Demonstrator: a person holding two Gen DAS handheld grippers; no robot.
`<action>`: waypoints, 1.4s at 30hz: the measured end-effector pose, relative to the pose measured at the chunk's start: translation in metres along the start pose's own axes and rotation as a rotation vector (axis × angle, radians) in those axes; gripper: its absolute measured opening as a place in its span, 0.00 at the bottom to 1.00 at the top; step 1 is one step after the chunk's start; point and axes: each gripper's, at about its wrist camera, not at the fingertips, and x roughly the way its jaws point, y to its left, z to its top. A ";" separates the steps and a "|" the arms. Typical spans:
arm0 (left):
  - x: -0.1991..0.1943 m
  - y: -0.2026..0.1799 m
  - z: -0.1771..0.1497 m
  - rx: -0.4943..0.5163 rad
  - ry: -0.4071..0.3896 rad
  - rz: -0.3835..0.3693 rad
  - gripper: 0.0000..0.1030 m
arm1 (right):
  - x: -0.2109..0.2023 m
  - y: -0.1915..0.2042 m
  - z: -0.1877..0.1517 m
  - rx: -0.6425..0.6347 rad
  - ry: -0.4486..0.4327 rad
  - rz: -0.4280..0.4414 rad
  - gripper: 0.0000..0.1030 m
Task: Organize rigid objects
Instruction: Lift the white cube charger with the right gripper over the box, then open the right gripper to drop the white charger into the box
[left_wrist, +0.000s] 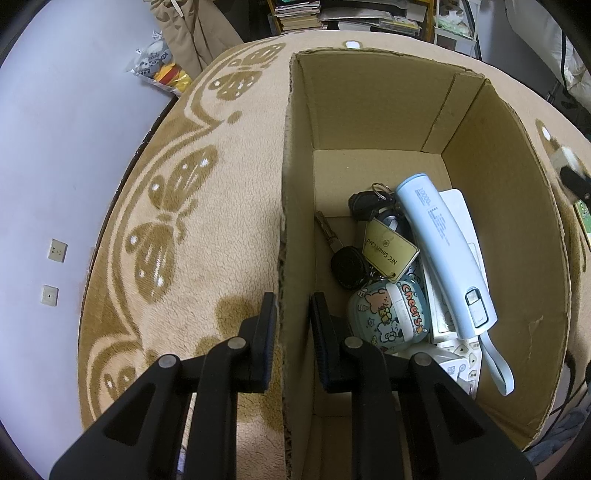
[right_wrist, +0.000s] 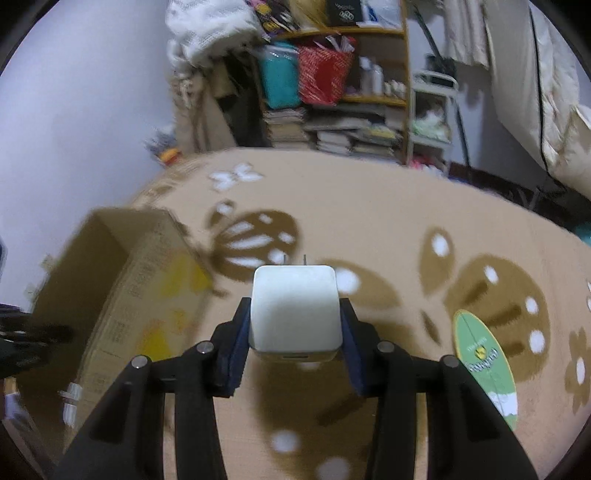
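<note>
An open cardboard box (left_wrist: 373, 110) stands on the beige butterfly rug. My left gripper (left_wrist: 293, 299) is shut on the box's left wall, one finger outside and one inside. Inside the box lie a light-blue power bank (left_wrist: 443, 251), a bunch of keys (left_wrist: 369, 205) with a yellow NFC tag (left_wrist: 388, 245), a black car key (left_wrist: 349, 267), a round "Cheers" case (left_wrist: 391, 317) and a white remote (left_wrist: 463, 360). My right gripper (right_wrist: 295, 310) is shut on a white plug charger (right_wrist: 295, 295), prongs pointing away, lifted above the rug. The box (right_wrist: 122, 295) appears blurred at lower left of that view.
A green oval card (right_wrist: 484, 363) lies on the rug (right_wrist: 369, 229) to the right of the charger. A coiled white cable (right_wrist: 72, 402) rests beside the box. Shelves with books and baskets (right_wrist: 351, 110) stand at the back. A bagged plush toy (left_wrist: 162, 66) sits by the wall.
</note>
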 end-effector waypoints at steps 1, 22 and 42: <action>0.000 0.000 0.000 0.000 0.000 0.000 0.18 | -0.005 0.009 0.004 -0.012 -0.015 0.027 0.47; -0.001 0.000 0.000 -0.002 0.001 -0.002 0.18 | -0.016 0.116 -0.003 -0.209 -0.035 0.221 0.47; 0.001 0.002 0.001 -0.011 0.004 -0.012 0.18 | -0.011 0.132 -0.010 -0.275 -0.012 0.197 0.47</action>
